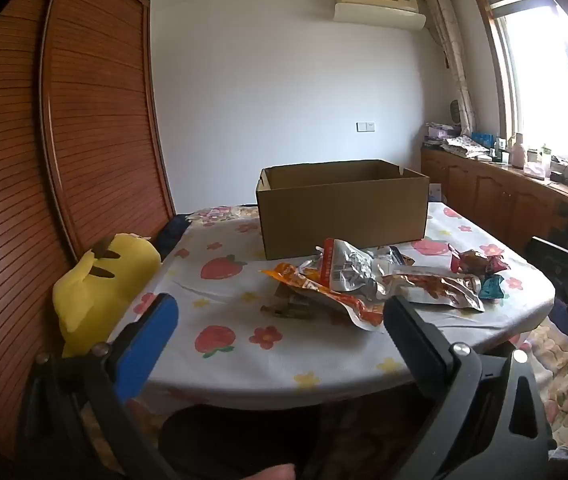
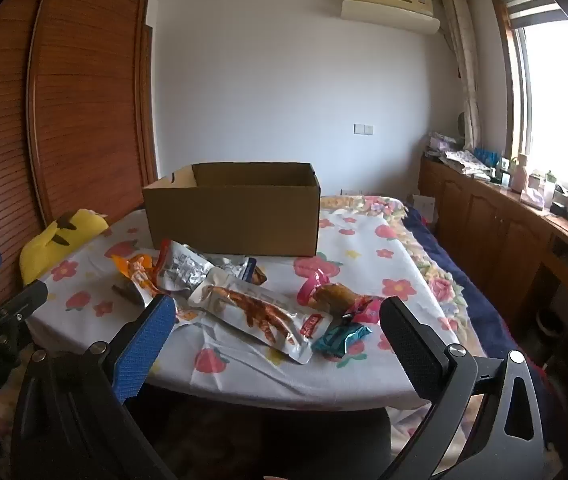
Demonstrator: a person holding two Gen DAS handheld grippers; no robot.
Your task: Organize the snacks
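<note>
Your left wrist view shows a yellow plush toy (image 1: 99,280) at the left edge of the surface (image 1: 243,344), then the open cardboard box (image 1: 344,216) with the snack packets (image 1: 368,284) heaped just in front of it; your right wrist view alone shows the teal wrapper (image 2: 340,338) up close and the bed (image 2: 436,280) beyond. Your left tongs (image 1: 279,320) and your right tongs (image 2: 277,322) both hang wide apart above the near edge, holding nothing.
</note>
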